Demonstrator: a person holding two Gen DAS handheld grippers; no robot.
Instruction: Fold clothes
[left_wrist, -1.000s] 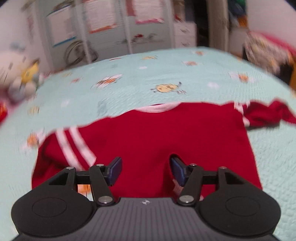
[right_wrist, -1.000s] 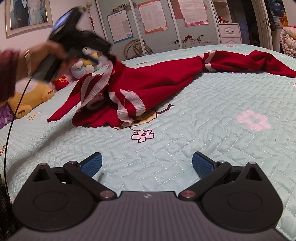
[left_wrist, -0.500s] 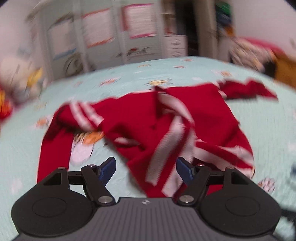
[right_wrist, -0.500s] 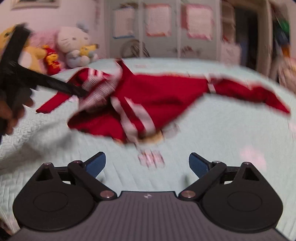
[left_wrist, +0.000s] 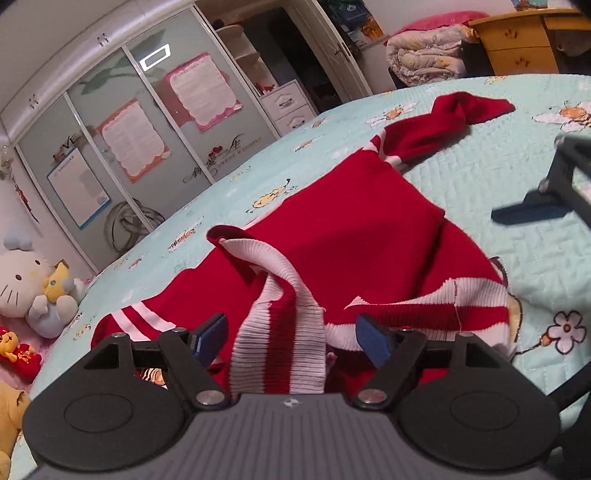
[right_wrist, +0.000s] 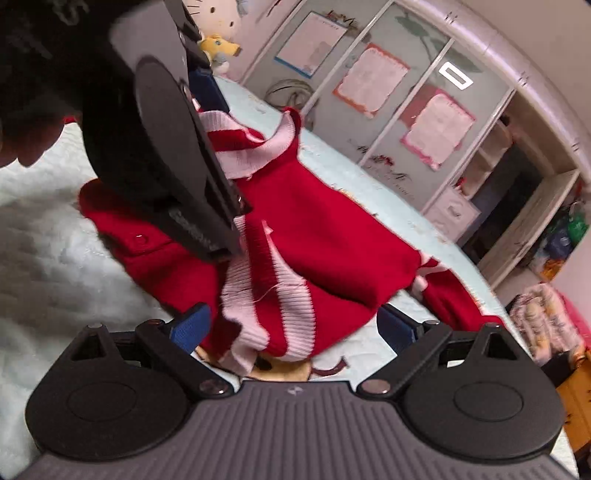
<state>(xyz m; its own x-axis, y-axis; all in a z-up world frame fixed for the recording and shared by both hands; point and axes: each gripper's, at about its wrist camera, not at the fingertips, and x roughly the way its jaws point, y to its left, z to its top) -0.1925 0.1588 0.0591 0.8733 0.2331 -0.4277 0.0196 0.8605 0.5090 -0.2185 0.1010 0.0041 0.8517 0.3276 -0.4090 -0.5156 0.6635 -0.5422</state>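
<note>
Bedroom. Wide bed with pale mint quilted cover printed with cartoon bees and flowers. Beyond bed: frosted sliding-door wardrobe with pink and orange paper notices, ceiling light reflected in glass. Right of wardrobe: open dark doorway, white drawer unit. Left of bed: white cat plush toy. Far right of bed: folded floral quilts, yellow wooden dresser.

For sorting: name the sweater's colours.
Red sweater with white-striped ribbing; clearest in the left wrist view.
</note>
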